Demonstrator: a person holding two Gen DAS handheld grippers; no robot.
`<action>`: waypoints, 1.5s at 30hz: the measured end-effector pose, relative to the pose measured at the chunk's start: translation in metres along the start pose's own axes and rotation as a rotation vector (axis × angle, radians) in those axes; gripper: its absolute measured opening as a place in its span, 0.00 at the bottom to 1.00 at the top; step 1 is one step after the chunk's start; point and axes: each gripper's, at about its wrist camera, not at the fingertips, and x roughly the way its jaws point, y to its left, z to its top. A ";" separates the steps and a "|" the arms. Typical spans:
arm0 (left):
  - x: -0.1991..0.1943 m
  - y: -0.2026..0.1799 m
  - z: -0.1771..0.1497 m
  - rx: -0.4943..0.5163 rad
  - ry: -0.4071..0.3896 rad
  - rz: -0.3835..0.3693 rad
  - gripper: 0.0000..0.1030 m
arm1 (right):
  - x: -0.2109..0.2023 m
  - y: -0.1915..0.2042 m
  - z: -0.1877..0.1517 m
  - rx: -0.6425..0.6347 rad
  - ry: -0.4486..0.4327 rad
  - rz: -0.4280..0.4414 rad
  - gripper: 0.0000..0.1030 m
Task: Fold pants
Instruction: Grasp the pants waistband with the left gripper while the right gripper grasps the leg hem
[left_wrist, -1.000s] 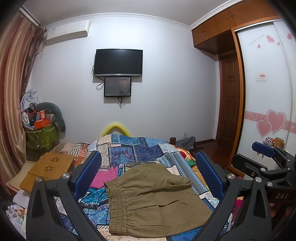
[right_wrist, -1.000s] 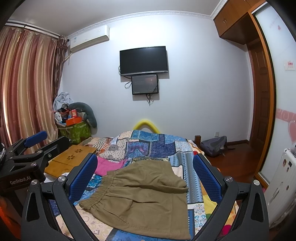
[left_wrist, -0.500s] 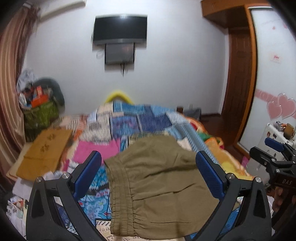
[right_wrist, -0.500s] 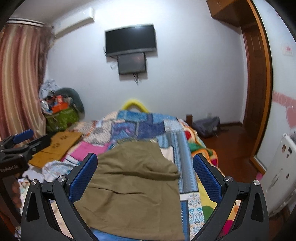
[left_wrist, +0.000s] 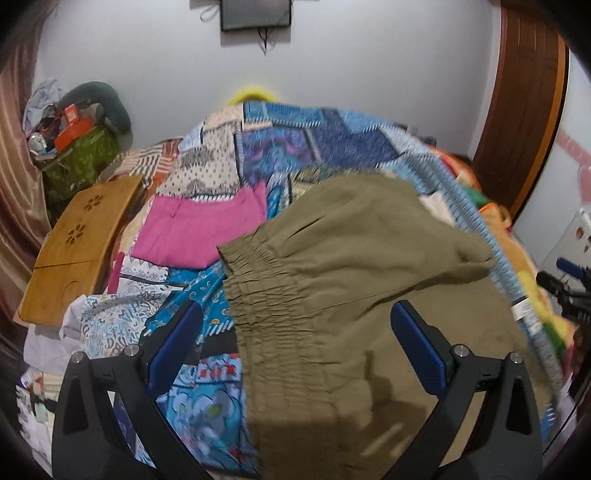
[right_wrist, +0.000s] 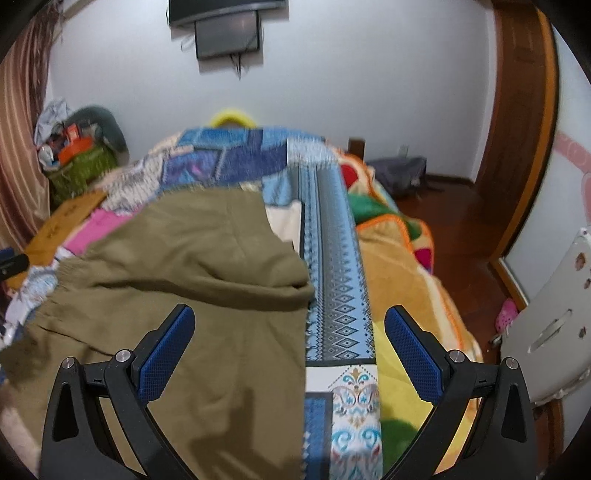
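The patchwork quilt (left_wrist: 332, 144) served as my folding surface, the olive pants (left_wrist: 351, 258) lying flat across it at six o'clock, gathered elastic waistband (left_wrist: 266, 295) toward nine. My left claw (left_wrist: 301, 350) and right claw (right_wrist: 291, 350) hung spread above the soft cloth, gripping nothing.

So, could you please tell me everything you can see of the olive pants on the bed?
The olive pants are a matte woven fabric with a gathered elastic waistband at their left end. They lie flat but rumpled on the patchwork bedspread, one layer lying loosely over the other, partly covering a pink garment. Neither gripper touches them.
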 end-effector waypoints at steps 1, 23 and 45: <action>0.007 0.003 0.000 0.008 0.020 0.001 1.00 | 0.010 -0.003 0.000 -0.008 0.018 0.003 0.99; 0.076 0.023 -0.003 0.015 0.250 -0.134 0.52 | 0.108 -0.002 -0.011 -0.075 0.229 0.155 0.30; 0.060 0.025 0.026 0.019 0.194 -0.096 0.75 | 0.069 -0.014 0.026 -0.071 0.193 0.175 0.50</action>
